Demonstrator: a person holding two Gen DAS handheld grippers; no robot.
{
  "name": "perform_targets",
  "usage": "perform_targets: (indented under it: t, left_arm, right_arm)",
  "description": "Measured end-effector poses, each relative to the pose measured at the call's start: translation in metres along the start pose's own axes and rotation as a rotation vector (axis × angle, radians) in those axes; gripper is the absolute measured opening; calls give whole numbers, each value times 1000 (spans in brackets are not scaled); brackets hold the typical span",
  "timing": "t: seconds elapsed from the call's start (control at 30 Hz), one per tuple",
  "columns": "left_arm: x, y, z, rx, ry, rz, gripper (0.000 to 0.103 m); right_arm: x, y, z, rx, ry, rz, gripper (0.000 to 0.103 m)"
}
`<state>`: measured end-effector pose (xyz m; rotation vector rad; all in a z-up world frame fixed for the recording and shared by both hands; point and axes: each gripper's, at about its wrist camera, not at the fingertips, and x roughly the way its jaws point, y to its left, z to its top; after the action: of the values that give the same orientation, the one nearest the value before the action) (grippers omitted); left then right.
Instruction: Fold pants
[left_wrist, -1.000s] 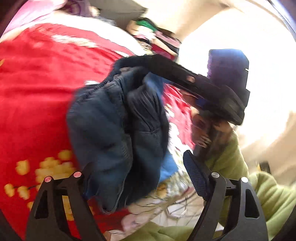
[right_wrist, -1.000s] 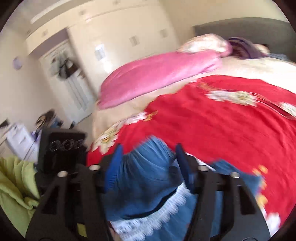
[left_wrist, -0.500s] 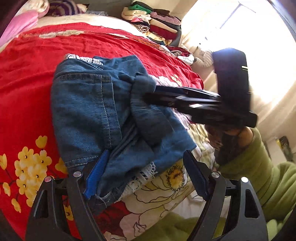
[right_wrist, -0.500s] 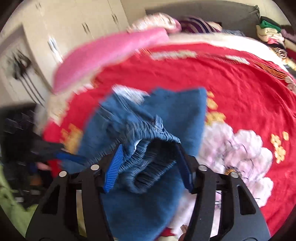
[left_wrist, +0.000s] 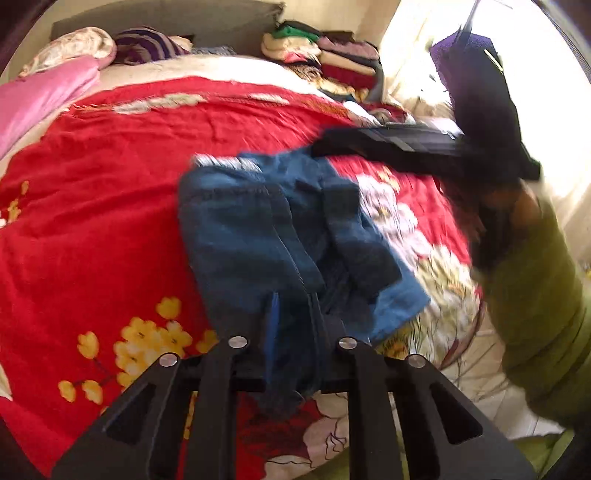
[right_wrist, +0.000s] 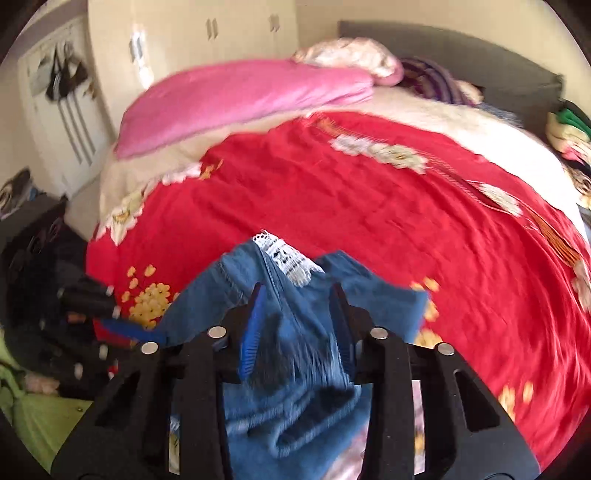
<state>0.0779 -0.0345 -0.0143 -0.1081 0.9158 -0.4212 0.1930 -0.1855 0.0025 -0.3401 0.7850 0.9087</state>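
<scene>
Blue denim pants (left_wrist: 255, 229) with white lace trim (right_wrist: 284, 258) lie crumpled on the red flowered bedspread (left_wrist: 110, 184). My left gripper (left_wrist: 293, 317) is at their near edge. Its jaws are closing to a narrow gap, with a fold of denim pinched between the pads. In the right wrist view my right gripper (right_wrist: 297, 317) has a bunch of the denim (right_wrist: 295, 343) filling the gap between its closing jaws. From the left wrist view the right gripper (left_wrist: 325, 147) shows as a blurred black bar at the pants' far edge, held by a hand in a green sleeve (left_wrist: 535, 288).
A pink quilt (right_wrist: 240, 99) and pillows lie at the head of the bed against a dark headboard (right_wrist: 461, 55). A stack of folded clothes (left_wrist: 325, 55) sits at the far right corner. A white wardrobe (right_wrist: 184, 44) stands beyond the bed.
The left jaws have gone from wide apart to nearly together on the pants' near edge. The right jaws have narrowed around the denim. The pants now lie lower and flatter on the bedspread.
</scene>
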Motion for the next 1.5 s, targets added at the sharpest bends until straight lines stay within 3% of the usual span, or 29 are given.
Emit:
perform_targets:
  t: [0.2,0.27,0.3,0.33,0.5,0.63,0.77,0.9,1.0,1.27,1.33,1.5]
  left_arm:
    - [12,-23,-17,99,48,18,13]
    - [13,-20,-18,88,52,8,13]
    - [11,-17,-18,78,51,-4,13]
    - [10,-15,-18,71,50,-9,13]
    - [11,-15,-18,61,42,-8,15]
    - [11,-14,-19,42,37,-11,15]
    - [10,-11,-18,26,35,-13,15]
    - [11,-11,-19,23,41,-21,15]
    - [12,-10,-18,24,42,-20,15]
    - [11,-11,-18,25,40,-12,16]
    - [10,-12,-19,26,40,-8,17]
    - [7,-16,-19,31,39,-2,20]
  right_arm:
    - [45,8,4,-80,159,71,30]
    - [56,16,-2,-112,209,45,29]
    - [59,20,-6,-120,224,35,18]
    - [60,23,-7,-121,225,37,2]
    - [37,44,8,-195,117,-108,1]
    - [70,51,5,-286,183,-215,1]
    - [88,44,-4,-260,175,-227,2]
    - [68,29,-2,-134,108,-160,11]
    - [43,17,-2,-28,32,-117,34]
    - [-17,21,-18,38,-113,-94,52]
    - [-31,24,-26,42,-136,-102,61]
    - [-52,28,-48,80,-171,-110,63]
